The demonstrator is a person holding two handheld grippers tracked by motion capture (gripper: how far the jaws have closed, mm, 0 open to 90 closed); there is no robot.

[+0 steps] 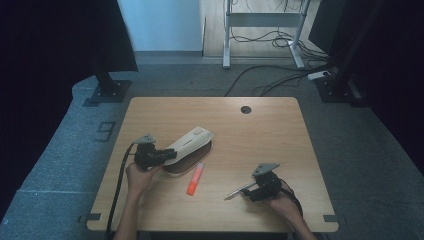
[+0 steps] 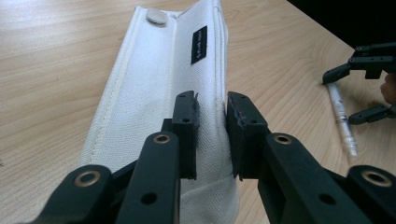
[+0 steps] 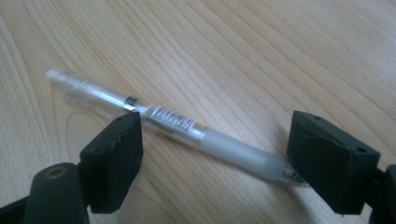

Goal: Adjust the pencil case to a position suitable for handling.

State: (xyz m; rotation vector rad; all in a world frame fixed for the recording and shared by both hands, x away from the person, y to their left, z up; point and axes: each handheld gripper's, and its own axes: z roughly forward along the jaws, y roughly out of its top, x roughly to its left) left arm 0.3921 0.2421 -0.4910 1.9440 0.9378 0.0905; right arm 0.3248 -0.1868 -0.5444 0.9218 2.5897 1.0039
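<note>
Right claw (image 3: 212, 154) wide apart, pen (image 3: 187, 128) lying between jaws.

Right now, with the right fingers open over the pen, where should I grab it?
Grip the pen at its frosted grip section, coming straight down from above with the fingers across the barrel. It lies flat on the table, slanted between the open fingers, so the hand probably needs a turn to square them to the barrel first.

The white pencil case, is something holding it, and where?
Yes. The left hand-held gripper pinches a fold of the white pencil case near its closer end.
</note>
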